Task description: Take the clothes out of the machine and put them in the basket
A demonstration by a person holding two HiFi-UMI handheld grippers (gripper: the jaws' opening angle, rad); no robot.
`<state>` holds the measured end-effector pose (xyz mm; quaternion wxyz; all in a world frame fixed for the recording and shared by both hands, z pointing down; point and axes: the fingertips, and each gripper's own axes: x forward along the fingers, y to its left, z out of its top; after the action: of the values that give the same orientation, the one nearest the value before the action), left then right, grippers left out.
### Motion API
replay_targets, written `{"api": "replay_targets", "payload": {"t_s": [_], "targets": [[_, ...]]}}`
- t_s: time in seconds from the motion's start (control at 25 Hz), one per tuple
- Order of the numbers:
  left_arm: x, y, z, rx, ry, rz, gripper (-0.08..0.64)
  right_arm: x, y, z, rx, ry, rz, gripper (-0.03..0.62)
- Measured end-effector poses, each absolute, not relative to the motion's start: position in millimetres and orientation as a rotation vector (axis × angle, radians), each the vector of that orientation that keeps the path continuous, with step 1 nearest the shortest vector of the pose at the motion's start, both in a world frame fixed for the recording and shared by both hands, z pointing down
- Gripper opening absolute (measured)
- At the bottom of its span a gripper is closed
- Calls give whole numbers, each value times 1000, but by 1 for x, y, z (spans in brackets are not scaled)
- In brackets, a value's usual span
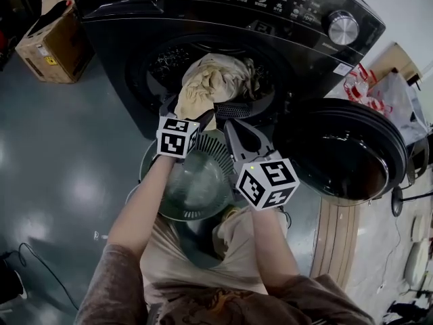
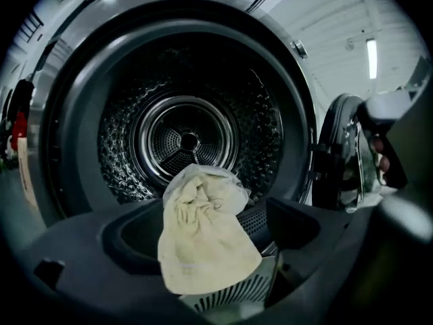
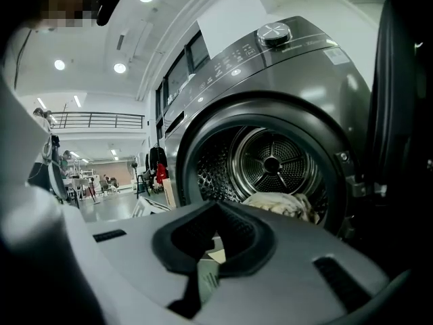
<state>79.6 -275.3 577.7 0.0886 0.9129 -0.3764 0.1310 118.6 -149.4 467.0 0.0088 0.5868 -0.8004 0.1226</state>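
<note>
Head view: the left hand-held gripper (image 1: 189, 112), jaws wide, flanks the lower end of the cream cloth (image 1: 213, 80), which spills over the drum's front lip toward the basket (image 1: 152, 161).

Left gripper view: the cloth hangs lengthwise between the parted jaws, unclamped.

Right gripper view: the right hand-held gripper (image 3: 216, 205) is clenched and empty, with the cloth beyond it at the drum's lip.

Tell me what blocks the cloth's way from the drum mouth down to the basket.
Nothing visible does. The cloth hangs out of the drum with the open-topped basket right below it. The left gripper has its open jaws either side of the cloth, not under it.
</note>
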Motion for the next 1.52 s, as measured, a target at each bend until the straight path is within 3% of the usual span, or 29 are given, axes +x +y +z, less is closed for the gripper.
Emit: {"api": "replay_targets", "payload": {"t_s": [0.6,0.92,1.04,1.12,1.28,1.52], "targets": [[122,-341,633,2728,-1121,750,469,147,-147,464,1947,-2377,373,-2],[135,-349,645,2725,-1124,792,459,152,-145,467,1962,-2329,404,-2],[137,-345,645,2734,-1109,789,365,151,-144,464,1966,-2338,398,-3],[136,-345,646,2725,-1124,811,215,149,-144,464,1964,-2343,389,-3],[132,-344,643,2715,-1139,811,89,144,-145,466,1939,-2350,395,-2],[125,-318,623,2714,-1053,690,52,145,-145,470,1931,-2335,390,-2]]}}
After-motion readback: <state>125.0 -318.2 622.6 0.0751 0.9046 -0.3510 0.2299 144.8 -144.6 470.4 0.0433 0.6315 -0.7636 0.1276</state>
